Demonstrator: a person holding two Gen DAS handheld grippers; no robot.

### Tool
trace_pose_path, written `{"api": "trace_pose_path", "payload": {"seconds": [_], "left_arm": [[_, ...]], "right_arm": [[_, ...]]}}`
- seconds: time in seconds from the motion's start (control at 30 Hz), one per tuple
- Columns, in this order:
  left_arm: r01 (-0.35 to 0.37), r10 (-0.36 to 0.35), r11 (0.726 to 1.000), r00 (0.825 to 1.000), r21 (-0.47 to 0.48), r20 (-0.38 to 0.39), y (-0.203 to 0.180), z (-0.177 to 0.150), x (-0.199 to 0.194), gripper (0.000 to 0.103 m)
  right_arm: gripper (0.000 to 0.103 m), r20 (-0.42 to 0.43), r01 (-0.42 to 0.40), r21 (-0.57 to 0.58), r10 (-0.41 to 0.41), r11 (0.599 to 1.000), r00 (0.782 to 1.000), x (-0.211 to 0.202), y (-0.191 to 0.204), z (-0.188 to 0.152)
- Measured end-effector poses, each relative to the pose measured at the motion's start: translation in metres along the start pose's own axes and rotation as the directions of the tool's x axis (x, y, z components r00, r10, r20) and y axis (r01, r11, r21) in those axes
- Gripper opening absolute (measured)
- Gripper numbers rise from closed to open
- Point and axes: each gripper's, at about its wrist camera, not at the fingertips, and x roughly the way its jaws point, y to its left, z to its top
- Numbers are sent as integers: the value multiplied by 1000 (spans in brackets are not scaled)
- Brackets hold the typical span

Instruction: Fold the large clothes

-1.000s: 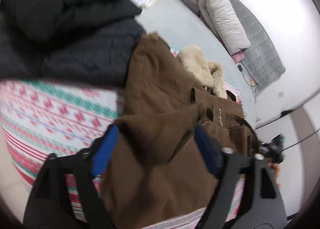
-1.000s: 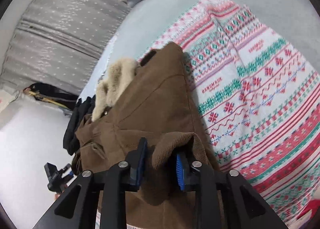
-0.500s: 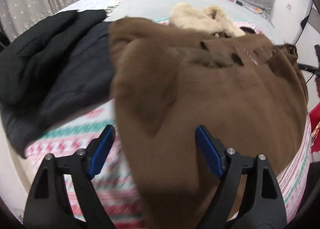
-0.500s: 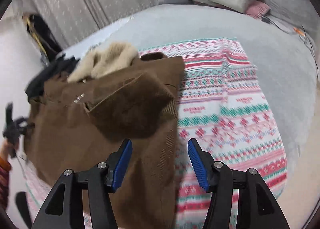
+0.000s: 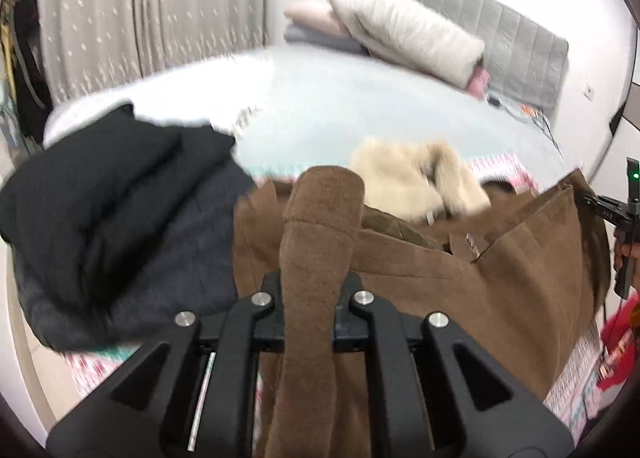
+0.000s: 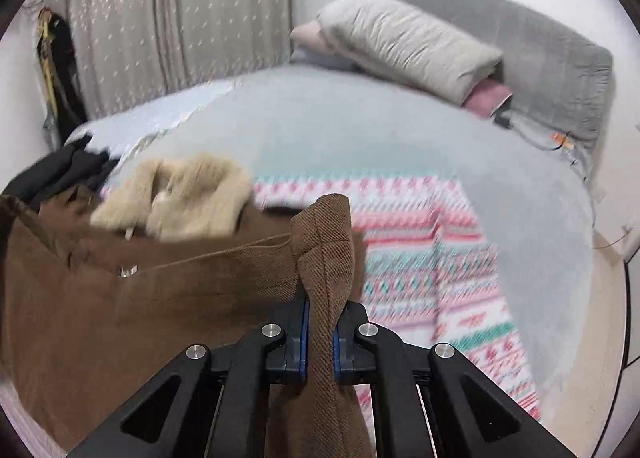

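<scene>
Left gripper (image 5: 310,310) clamped tight on a thick fold of the brown coat (image 5: 460,290); the pinched fabric sticks up between the jaws and past them, hiding the pads in the left wrist view. Right gripper (image 6: 319,342) also clamped on the coat (image 6: 120,298), at a ribbed edge that pokes up between the blue pads (image 6: 304,338), which show on both sides of the cloth. Coat lies spread on the bed (image 5: 340,113), on top of a red, green and white patterned blanket (image 6: 432,258), its body stretching between the two grippers. Cream fur collar (image 5: 416,181) sits at the coat's far end, bunched, toward the pillows; same collar (image 6: 180,197) is left of centre in the right wrist view. A metal zipper bit or snap glints near the coat opening (image 6: 128,270), too small to tell which. Pile of black and dark clothes (image 5: 120,209) lies just beside the coat on its left, touching or overlapping its edge. Grey-white pillow (image 6: 408,41) rests on a pink one (image 6: 488,95) at the bed's head, against a grey padded headboard (image 5: 520,41). Dotted curtain (image 5: 152,9) behind. At the right edge of the left view a hand (image 5: 626,254) holds a black device with a green light. Blanket blurred in both views.
</scene>
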Motion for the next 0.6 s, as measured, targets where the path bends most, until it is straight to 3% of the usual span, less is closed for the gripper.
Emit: {"api": "trace_pose_path", "payload": {"seconds": [0.1, 0.23, 0.3, 0.4, 0.47, 0.53, 0.57, 0.6], "left_arm": [[-67, 66, 998, 995, 15, 73, 2, 28, 8, 12], [-149, 146, 989, 984, 16, 103, 6, 63, 40, 12], [-177, 176, 984, 981, 10, 78, 9, 73, 65, 13], [-212, 213, 977, 977, 18, -9, 11, 71, 111, 24], [-253, 255, 967, 965, 31, -61, 10, 63, 125, 28], [-248, 249, 968, 961, 22, -119, 12, 53, 125, 53], [-217, 217, 976, 967, 14, -133, 13, 48, 118, 61], [-168, 167, 986, 976, 3, -141, 15, 42, 106, 74]], "right_arm": [[7, 51, 27, 23, -28, 999, 998, 2, -3, 25], [7, 80, 67, 49, -70, 997, 994, 25, -8, 56], [8, 64, 74, 75, -79, 994, 995, 47, -10, 70], [10, 16, 66, 120, -68, 991, 998, 77, -12, 73], [17, -48, 51, 154, -44, 987, 998, 95, -14, 67], [22, -98, 44, 173, -27, 984, 995, 100, -17, 58], [33, -115, 21, 184, 0, 983, 993, 98, -20, 52], [50, -130, -29, 201, 56, 979, 990, 91, -26, 44]]}}
